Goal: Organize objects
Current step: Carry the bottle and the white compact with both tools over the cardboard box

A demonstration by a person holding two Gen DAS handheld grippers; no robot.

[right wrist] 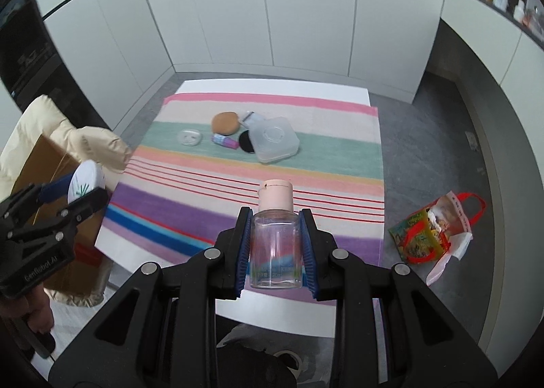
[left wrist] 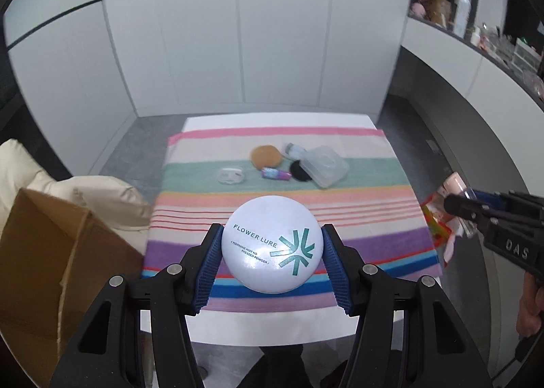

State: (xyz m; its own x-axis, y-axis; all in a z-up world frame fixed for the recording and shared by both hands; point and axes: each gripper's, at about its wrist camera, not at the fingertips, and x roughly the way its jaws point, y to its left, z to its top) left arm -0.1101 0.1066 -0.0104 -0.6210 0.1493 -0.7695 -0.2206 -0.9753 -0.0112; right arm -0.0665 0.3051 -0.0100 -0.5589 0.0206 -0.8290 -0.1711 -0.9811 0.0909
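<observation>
My left gripper [left wrist: 272, 229] is shut on a round white powder compact [left wrist: 271, 245] printed "FLOWER LURE", held above the near end of the striped cloth [left wrist: 367, 214]. My right gripper [right wrist: 275, 213] is shut on a clear bottle with a pink cap [right wrist: 275, 242], also held over the near edge. Each view shows the other gripper from the side: the right gripper [left wrist: 476, 214] and the left gripper [right wrist: 81, 199] with the compact [right wrist: 85, 180]. Further back on the cloth lie a tan puff [left wrist: 266, 156], a clear square box [left wrist: 326, 165], a black disc [left wrist: 298, 170], a purple tube [left wrist: 275, 174] and a small clear case [left wrist: 232, 175].
A cardboard box [left wrist: 51, 269] and a cream padded jacket [left wrist: 85, 194] stand left of the white table [right wrist: 282, 313]. A colourful bag [right wrist: 438, 231] lies on the grey floor to the right. White cabinet walls close the back; a cluttered shelf [left wrist: 476, 28] runs at upper right.
</observation>
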